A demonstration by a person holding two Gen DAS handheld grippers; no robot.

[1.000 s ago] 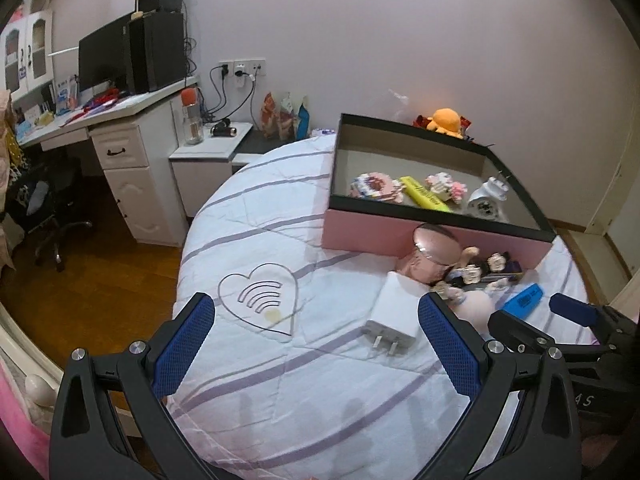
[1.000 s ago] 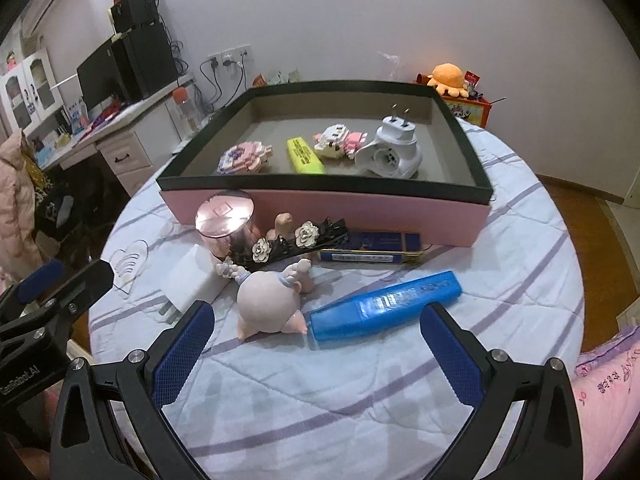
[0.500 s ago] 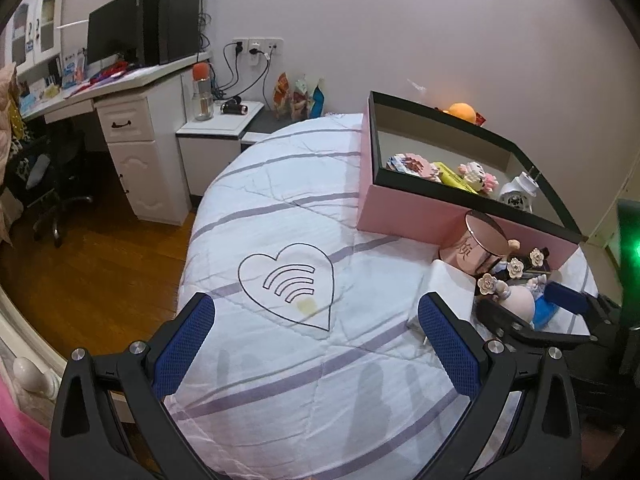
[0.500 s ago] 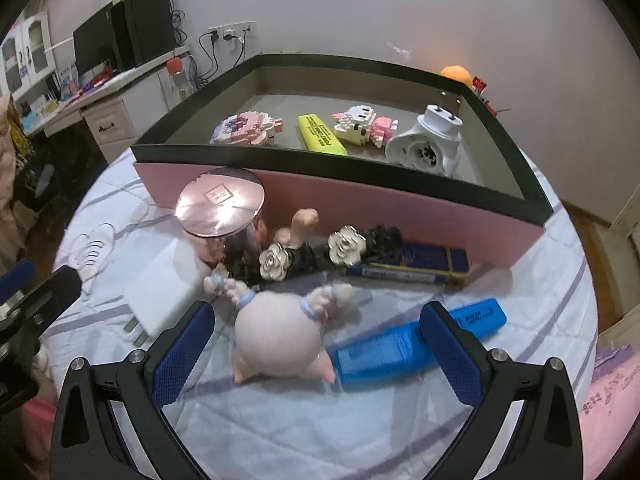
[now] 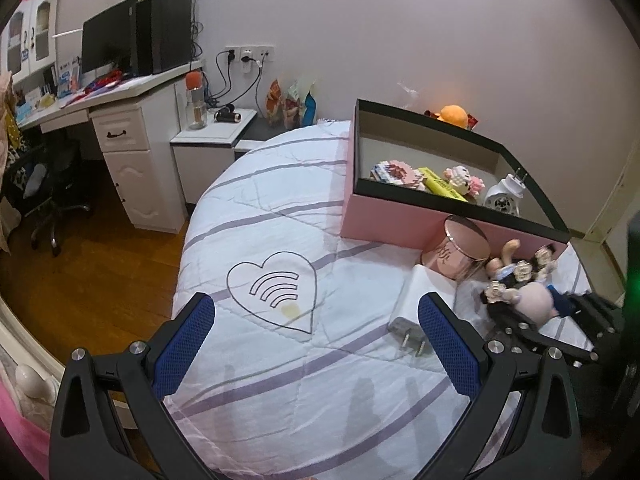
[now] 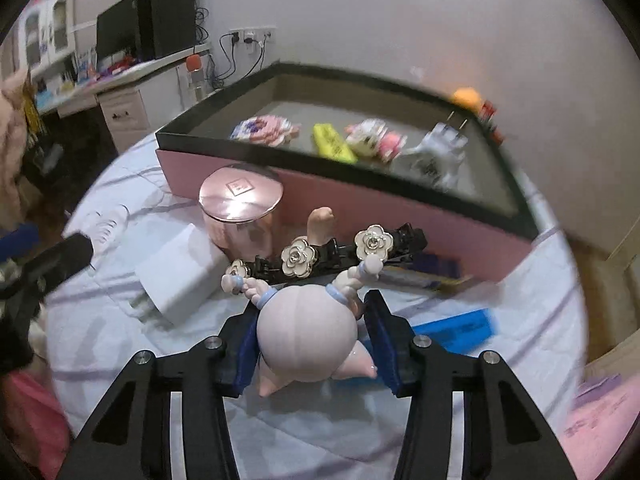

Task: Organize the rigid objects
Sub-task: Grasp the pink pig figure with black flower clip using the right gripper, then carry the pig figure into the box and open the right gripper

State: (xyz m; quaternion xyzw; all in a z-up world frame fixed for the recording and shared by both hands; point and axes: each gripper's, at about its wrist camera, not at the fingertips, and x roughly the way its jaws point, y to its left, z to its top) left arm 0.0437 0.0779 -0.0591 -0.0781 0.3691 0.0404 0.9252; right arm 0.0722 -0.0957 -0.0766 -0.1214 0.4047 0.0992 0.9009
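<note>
A pink pig figurine (image 6: pixel 306 332) lies on the bed in front of the pink box (image 6: pixel 320 156). My right gripper (image 6: pixel 311 314) straddles it; the jaws are closing, and the blue pads lie against both sides of its round body. In the left wrist view the same figurine (image 5: pixel 532 304) shows at the right with black fingers around it. My left gripper (image 5: pixel 316 340) hovers open over the bedspread with nothing between its pads. The box holds a block flower toy (image 6: pixel 266 130), a yellow highlighter (image 6: pixel 332 142), a block figure (image 6: pixel 374 136) and a white plug (image 6: pixel 436 152).
On the bed beside the figurine are a rose-gold jar (image 6: pixel 240 200), a white charger (image 6: pixel 180 276), a black flower hair clip (image 6: pixel 332 256), a blue marker (image 6: pixel 456 330) and a dark blue case (image 6: pixel 436 270). A desk (image 5: pixel 120 92) and nightstand (image 5: pixel 216 136) stand left of the bed.
My right gripper has moved forward and down onto the pig figurine, and its jaws have gone from wide open to hugging the figurine. The left gripper stays open and has hardly moved.
</note>
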